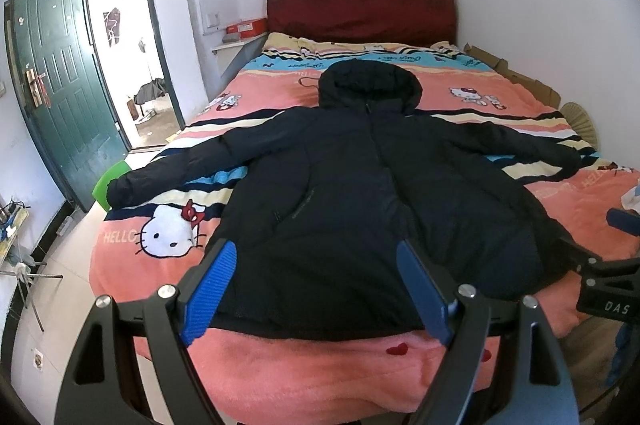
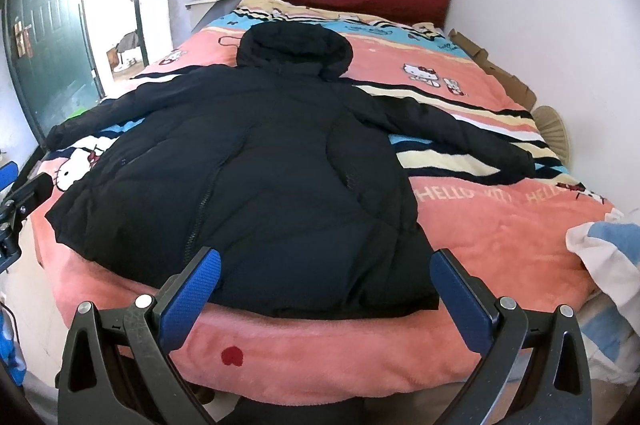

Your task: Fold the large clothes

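A large black hooded puffer jacket (image 1: 340, 177) (image 2: 248, 161) lies flat and front up on the bed, hood toward the headboard and both sleeves spread out to the sides. My left gripper (image 1: 316, 257) hovers open over the jacket's bottom hem, nothing between its blue pads. My right gripper (image 2: 326, 265) is open too, above the hem at the foot of the bed, holding nothing. The right gripper (image 1: 600, 265) also shows at the right edge of the left wrist view. The left gripper (image 2: 16, 201) shows at the left edge of the right wrist view.
The bed carries a pink cartoon-cat blanket (image 1: 320, 377) (image 2: 500, 217) and a dark red headboard (image 1: 360, 13). A green door (image 1: 60, 97) stands open at the left. A white and blue cloth (image 2: 608, 257) lies on the bed's right front corner. Cardboard (image 1: 520, 77) lines the right wall.
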`<state>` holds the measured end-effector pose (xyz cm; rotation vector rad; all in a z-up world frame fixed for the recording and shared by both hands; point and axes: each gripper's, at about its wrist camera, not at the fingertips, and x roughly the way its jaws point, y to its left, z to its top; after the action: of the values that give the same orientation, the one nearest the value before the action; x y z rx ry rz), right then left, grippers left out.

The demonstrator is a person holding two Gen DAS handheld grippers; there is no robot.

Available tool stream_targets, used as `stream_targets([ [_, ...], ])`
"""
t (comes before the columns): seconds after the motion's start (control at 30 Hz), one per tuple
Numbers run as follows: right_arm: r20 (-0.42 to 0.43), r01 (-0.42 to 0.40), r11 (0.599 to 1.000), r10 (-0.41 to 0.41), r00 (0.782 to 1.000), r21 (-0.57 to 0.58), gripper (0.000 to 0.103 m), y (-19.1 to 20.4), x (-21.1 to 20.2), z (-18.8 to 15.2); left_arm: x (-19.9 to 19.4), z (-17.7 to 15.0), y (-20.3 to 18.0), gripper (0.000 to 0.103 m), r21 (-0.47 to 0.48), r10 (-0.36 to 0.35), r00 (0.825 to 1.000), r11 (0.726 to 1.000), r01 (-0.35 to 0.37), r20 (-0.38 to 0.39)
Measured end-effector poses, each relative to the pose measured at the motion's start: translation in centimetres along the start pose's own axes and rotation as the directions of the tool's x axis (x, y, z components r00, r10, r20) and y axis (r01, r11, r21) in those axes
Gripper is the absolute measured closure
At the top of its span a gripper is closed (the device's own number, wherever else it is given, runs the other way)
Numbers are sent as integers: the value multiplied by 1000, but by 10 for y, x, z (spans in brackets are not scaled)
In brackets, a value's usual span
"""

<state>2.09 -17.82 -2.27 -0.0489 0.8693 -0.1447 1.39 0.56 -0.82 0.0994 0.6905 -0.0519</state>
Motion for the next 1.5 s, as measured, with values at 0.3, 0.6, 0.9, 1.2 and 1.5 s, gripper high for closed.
stream_targets([
  [0.3,3,1,1000,-1,1000,2,0,-3,5,-2,4,-2,-3,21,17,10,1000,1000,-10,-5],
  [0.6,7,1,1000,-1,1000,-4,0,-3,7,-2,7,-1,-3,21,22,12,1000,1000,-12,-8],
  [0.9,10,9,1000,-9,1000,-11,0,-2,12,4,13,0,-2,21,14,0,1000,1000,0,-8],
  [1.2,-6,4,1000,-5,1000,-26,0,-2,24,12,26,6,-4,21,35,-10,1000,999,11,-28],
  [1.5,-43,-36,999,36,998,-6,0,-12,63,23,64,16,-2,21,46,-14,995,999,19,-103],
])
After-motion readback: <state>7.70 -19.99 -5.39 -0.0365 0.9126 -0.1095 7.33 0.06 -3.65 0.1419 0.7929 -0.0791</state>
